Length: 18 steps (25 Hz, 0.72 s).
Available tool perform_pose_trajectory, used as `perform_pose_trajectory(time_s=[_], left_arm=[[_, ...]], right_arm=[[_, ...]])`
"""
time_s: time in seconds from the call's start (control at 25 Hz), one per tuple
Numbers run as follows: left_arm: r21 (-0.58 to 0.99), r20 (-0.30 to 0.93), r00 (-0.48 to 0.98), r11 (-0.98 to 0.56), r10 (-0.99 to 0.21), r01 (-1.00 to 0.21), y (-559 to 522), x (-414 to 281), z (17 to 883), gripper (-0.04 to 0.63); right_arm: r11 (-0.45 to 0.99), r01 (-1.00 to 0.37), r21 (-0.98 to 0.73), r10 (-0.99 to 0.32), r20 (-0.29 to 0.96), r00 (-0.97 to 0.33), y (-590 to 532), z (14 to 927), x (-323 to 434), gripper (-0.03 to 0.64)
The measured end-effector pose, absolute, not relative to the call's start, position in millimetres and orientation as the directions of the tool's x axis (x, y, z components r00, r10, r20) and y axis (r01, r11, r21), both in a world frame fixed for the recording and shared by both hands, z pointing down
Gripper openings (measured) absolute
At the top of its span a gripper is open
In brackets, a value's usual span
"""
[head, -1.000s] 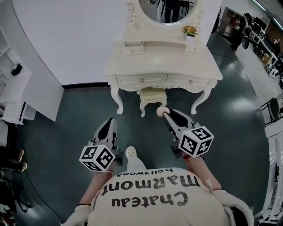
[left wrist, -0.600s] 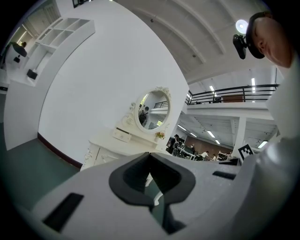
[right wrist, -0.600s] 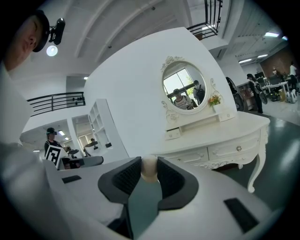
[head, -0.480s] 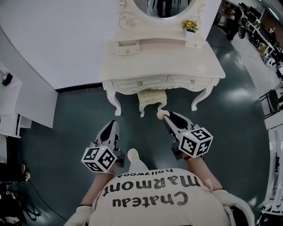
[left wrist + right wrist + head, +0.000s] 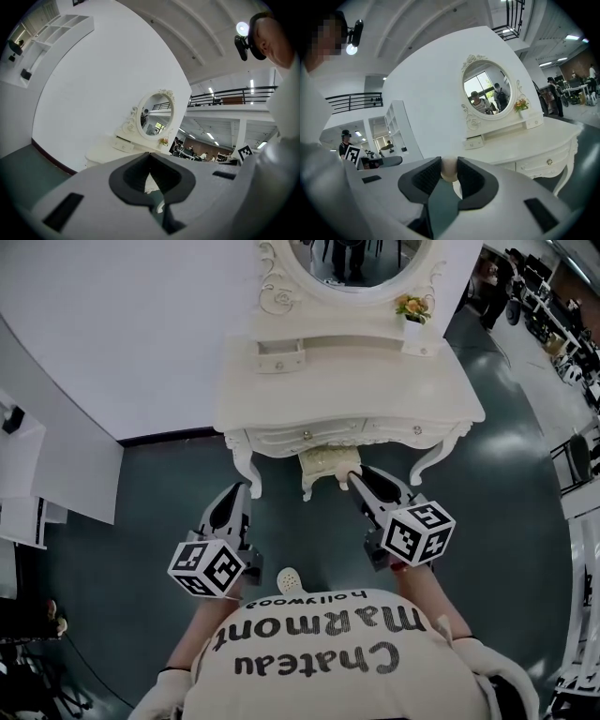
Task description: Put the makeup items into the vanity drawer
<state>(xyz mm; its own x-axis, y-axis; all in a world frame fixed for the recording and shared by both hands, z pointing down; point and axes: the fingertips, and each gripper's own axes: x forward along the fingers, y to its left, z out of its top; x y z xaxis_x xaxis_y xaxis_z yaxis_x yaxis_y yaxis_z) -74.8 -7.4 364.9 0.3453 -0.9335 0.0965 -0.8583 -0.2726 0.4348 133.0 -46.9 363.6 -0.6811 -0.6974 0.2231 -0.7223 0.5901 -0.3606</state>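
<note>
A white vanity table with an oval mirror stands ahead of me, and both of its front drawers are closed. My right gripper is shut on a small beige makeup sponge. It hovers just before the table's front edge, over the cushioned stool. Left of the stool and lower, my left gripper has its jaws together with nothing between them. In the left gripper view the vanity lies beyond that gripper.
On the tabletop are a small raised drawer and a flower pot. A white curved wall runs behind and to the left. Chairs and desks stand at the right. The floor is dark green.
I have stepped closer to the vanity. Both grippers now sit nearer its front edge, and the right one, with the sponge, has come over the stool.
</note>
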Motion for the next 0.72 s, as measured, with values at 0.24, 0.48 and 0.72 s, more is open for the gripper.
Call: perform_pose_trajectory(time_s=[0.24,0.48,0.72], left_arm=[[0.436,0.077,0.355,-0.289,-0.932,-0.853,-33,-98,355,0.009],[0.421,0.042,0.351,-0.302,-0.935,-0.855,-53,-128,344,0.008],[0.454,0.069,0.344,-0.277,-0.936,-0.846,-58,-145,361,0.009]], right_arm=[[0.59,-0.725,-0.354,-0.706,0.21,-0.677,-68,357,110,0.126],[0.599,-0.726,-0.338,-0.713,0.187,-0.676,-89,350,84,0.126],[0.604,-0.723,-0.335,-0.69,0.232,-0.685,-96,366,62,0.126]])
